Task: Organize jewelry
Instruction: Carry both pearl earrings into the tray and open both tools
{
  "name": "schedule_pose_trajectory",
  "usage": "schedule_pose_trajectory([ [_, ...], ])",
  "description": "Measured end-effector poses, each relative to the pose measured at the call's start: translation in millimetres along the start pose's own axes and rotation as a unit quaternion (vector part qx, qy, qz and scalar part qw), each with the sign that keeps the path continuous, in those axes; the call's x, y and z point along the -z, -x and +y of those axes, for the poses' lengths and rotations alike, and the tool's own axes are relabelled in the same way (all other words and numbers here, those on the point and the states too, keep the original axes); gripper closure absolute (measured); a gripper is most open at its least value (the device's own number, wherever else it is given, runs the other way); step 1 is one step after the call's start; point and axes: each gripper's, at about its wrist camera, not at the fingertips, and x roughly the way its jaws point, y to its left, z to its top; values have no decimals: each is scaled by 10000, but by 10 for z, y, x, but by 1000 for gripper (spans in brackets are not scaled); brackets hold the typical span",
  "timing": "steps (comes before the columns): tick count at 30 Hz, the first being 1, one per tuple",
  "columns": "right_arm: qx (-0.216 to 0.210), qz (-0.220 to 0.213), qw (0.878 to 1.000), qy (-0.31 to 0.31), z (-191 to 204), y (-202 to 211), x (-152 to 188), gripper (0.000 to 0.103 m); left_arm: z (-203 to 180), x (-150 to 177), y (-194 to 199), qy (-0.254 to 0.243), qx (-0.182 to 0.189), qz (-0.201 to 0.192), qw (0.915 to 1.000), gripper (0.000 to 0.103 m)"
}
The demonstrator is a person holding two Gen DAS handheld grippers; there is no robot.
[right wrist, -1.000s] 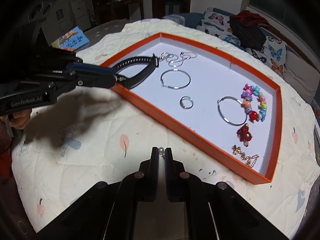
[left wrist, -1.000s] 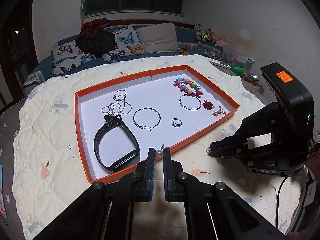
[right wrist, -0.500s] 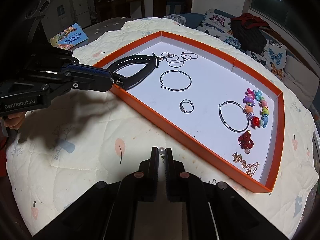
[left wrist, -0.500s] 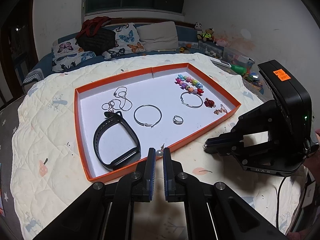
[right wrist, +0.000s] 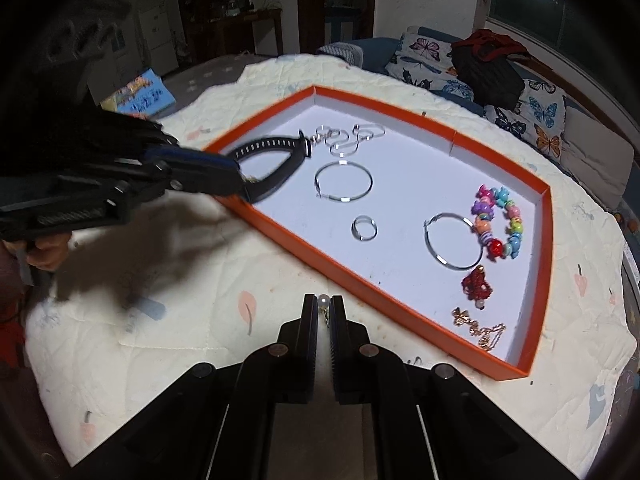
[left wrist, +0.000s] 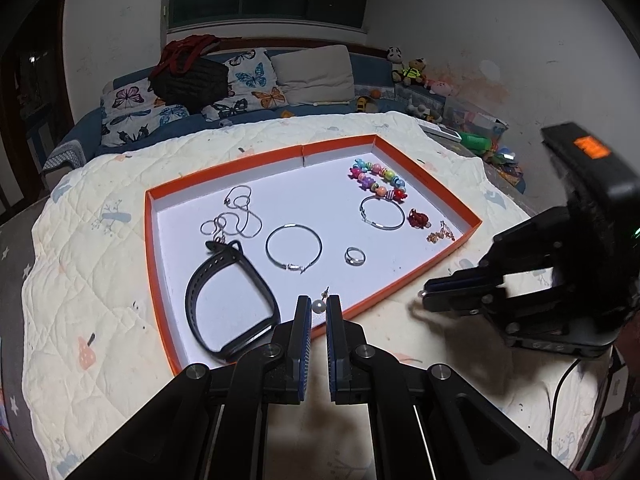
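Left wrist view: left gripper [left wrist: 319,307] fingers are pinching a pearl earring [left wrist: 318,305] over the orange tray's [left wrist: 404,286] near rim, beside the black watch band [left wrist: 228,300]; the right gripper [left wrist: 425,295] is sitting nearer than before.

Right wrist view: right gripper [right wrist: 323,303] fingers are clamping another pearl stud [right wrist: 323,301] above open quilt [right wrist: 192,280], just short of the tray [right wrist: 320,254] edge.

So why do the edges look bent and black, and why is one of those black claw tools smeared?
Both views: fisheye lens, so the orange tray bows and corners go black. Left wrist view: the right gripper is motion-blurred, sharp up close. Right wrist view: the left gripper smears and casts a dark shadow on the quilt; the tray's white floor glares.
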Motion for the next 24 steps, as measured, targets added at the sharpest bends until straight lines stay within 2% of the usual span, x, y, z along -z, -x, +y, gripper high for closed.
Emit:
schedule_pose_trajectory([
  [5, 115, -192, 9994, -246, -168, 96, -152, 95, -1, -128, -127, -61, 55, 88, 9999, 96],
  [14, 241, 137, 9979, -581, -428, -201, -274, 95, 66, -242, -448, -47, 35, 369, 9993, 96],
  [24, 141, 172, 9969, -748, -471, -254, -235, 95, 164, -239, -652, 111, 49, 568, 9983, 95],
])
